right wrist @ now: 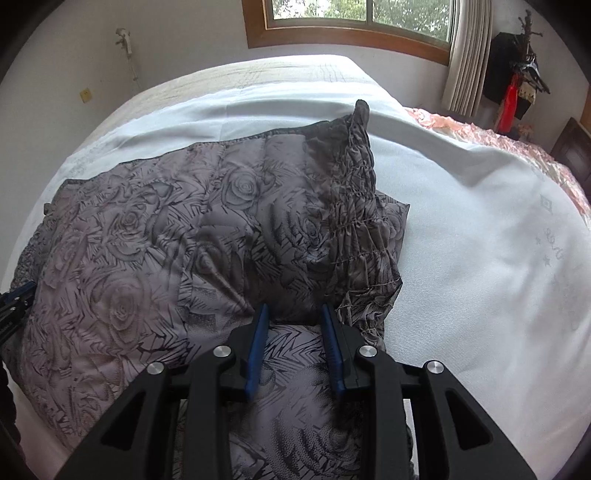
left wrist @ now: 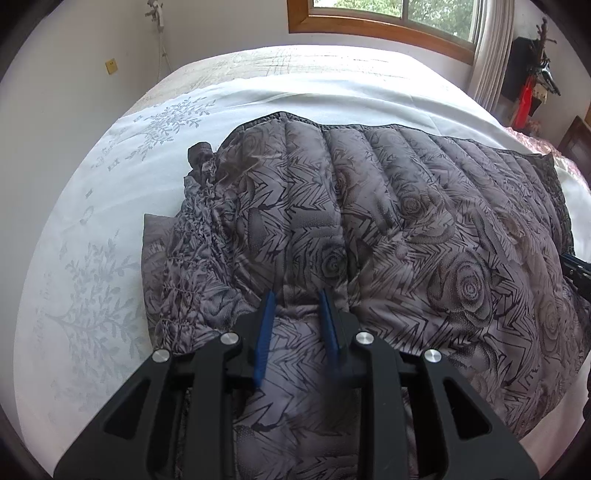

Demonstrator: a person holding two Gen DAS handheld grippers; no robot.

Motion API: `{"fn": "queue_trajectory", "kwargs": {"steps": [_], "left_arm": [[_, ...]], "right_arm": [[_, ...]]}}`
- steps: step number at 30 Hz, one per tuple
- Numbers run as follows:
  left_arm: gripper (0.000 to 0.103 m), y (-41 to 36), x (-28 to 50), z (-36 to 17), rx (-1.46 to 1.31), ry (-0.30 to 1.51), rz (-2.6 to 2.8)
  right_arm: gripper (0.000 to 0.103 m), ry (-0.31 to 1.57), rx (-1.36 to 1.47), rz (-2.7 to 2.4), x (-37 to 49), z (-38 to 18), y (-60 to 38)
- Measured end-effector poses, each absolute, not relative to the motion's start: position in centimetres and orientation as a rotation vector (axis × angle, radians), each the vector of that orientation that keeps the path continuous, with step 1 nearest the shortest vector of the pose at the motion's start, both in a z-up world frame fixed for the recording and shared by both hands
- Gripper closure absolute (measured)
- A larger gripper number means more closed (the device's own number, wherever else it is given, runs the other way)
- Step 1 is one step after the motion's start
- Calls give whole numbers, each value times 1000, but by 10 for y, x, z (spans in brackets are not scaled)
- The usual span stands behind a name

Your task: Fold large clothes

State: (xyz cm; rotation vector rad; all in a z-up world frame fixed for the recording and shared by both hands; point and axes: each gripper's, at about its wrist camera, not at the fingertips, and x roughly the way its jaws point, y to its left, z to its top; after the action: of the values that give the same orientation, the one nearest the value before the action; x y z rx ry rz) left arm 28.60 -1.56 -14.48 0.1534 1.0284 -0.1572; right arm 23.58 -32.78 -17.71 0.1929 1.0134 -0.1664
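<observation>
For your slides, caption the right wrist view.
Right claw grips a fold of grey rose-print padded coat on a white-sheeted bed.

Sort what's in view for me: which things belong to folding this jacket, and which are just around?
Job:
- grey rose-print quilted jacket
- left gripper, shut on jacket fabric
- right gripper, shut on jacket fabric
- white bed sheet, the work surface

Just around:
- pink bedding
- curtain
- window

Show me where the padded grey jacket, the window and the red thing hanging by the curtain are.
Grey jacket point(left wrist: 388, 206): left wrist view, quilted middle panel.
Window point(right wrist: 354, 11): right wrist view, the glass pane.
Red thing point(right wrist: 506, 107): right wrist view, its hanging red length.
</observation>
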Motion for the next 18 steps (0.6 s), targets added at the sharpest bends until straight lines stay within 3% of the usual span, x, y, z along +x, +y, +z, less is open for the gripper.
{"fn": "queue_trajectory", "kwargs": {"steps": [18], "left_arm": [[78, -18, 282, -148, 161, 1022, -154]], "right_arm": [[73, 1014, 198, -157, 232, -172, -328]]}}
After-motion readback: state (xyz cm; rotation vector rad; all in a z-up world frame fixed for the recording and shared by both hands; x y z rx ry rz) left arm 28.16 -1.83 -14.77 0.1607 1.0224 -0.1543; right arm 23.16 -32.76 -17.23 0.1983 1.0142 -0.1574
